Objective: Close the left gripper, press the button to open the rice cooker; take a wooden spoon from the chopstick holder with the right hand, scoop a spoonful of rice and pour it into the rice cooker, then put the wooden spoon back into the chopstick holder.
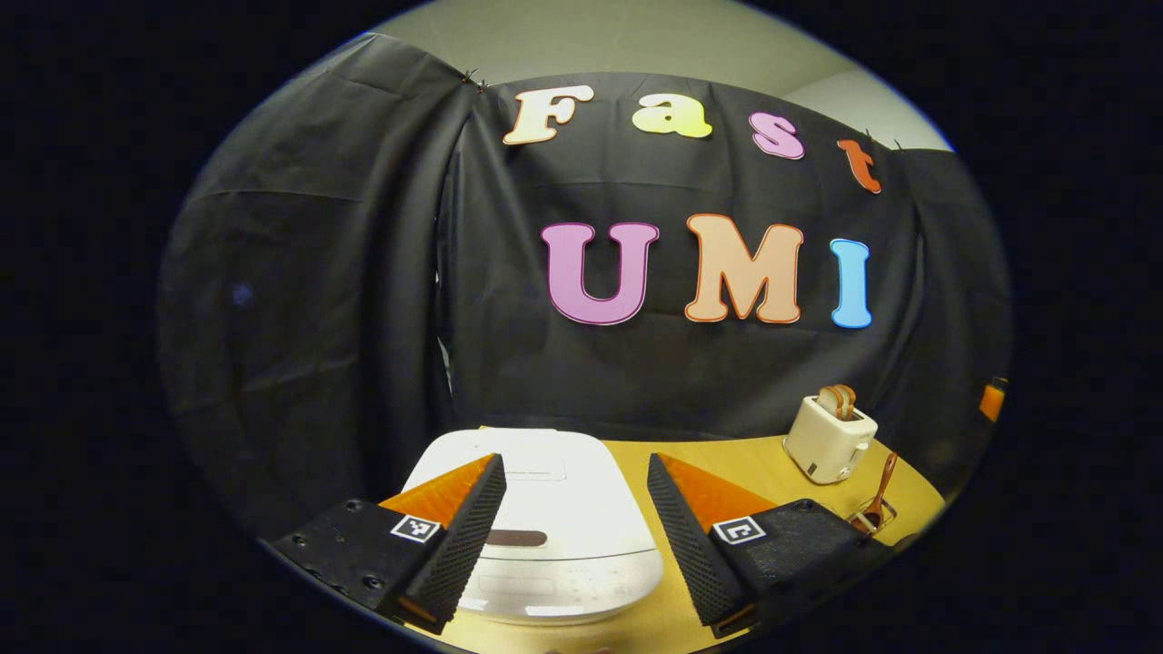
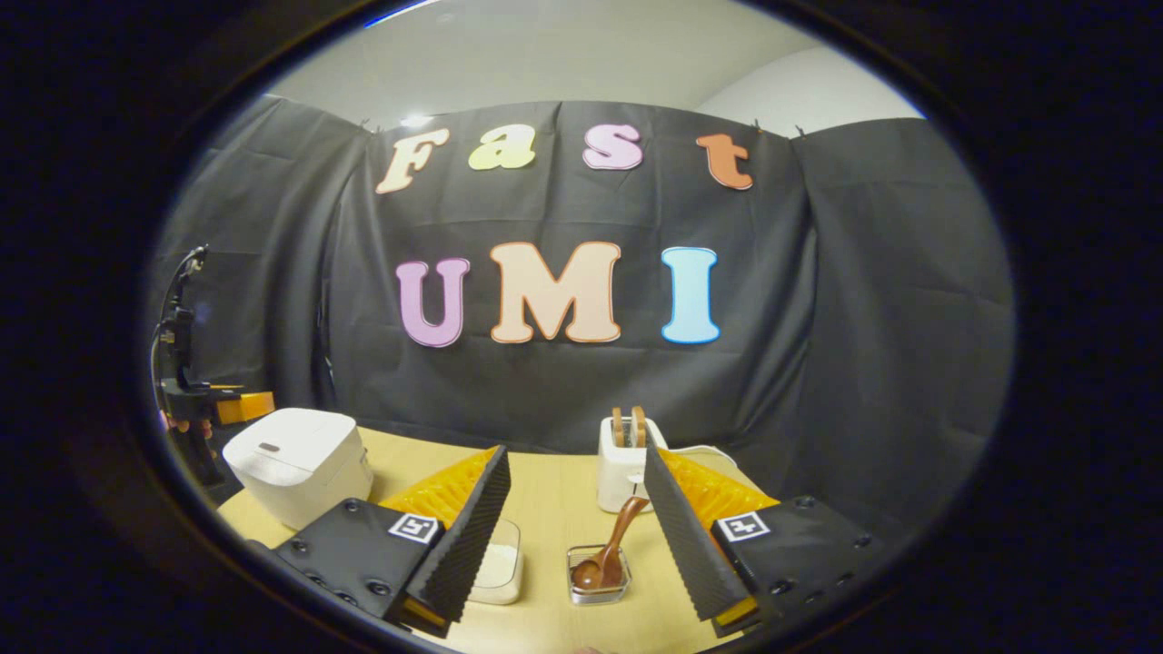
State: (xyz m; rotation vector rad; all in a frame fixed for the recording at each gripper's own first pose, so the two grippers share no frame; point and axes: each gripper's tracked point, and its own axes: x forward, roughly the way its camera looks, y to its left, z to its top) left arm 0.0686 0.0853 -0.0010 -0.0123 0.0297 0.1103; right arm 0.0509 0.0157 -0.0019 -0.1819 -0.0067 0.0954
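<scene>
The rice cooker (image 1: 545, 522) is a white, rounded box with its lid down, a dark oval button (image 1: 515, 538) near the lid's front edge. It stands at the left end of the pale wooden counter (image 1: 772, 468); in the right gripper view it sits at the far left (image 2: 300, 463). The wooden spoon (image 2: 607, 556) is dark brown and leans in the chopstick holder (image 2: 600, 576), a small clear square holder near the front of the counter, bowl down and handle tilted up to the right. In the left gripper view the spoon (image 1: 879, 498) and its holder (image 1: 872, 518) lie far right. Just left of the holder sits a white square container (image 2: 498, 563), partly hidden by a finger, contents hard to tell.

Behind the spoon stands a white toaster (image 2: 623, 468) with two slices of bread in its slots, also seen at right in the left gripper view (image 1: 829, 438).

The left claw (image 1: 574, 522) hovers above the cooker's lid, fingers spread wide, gripping nothing, the button between them. The right claw (image 2: 572, 536) is also spread wide and empty, aimed at the spoon, with the holder between its fingers. In the right gripper view the left claw appears beside the cooker at far left (image 2: 213, 409).
</scene>
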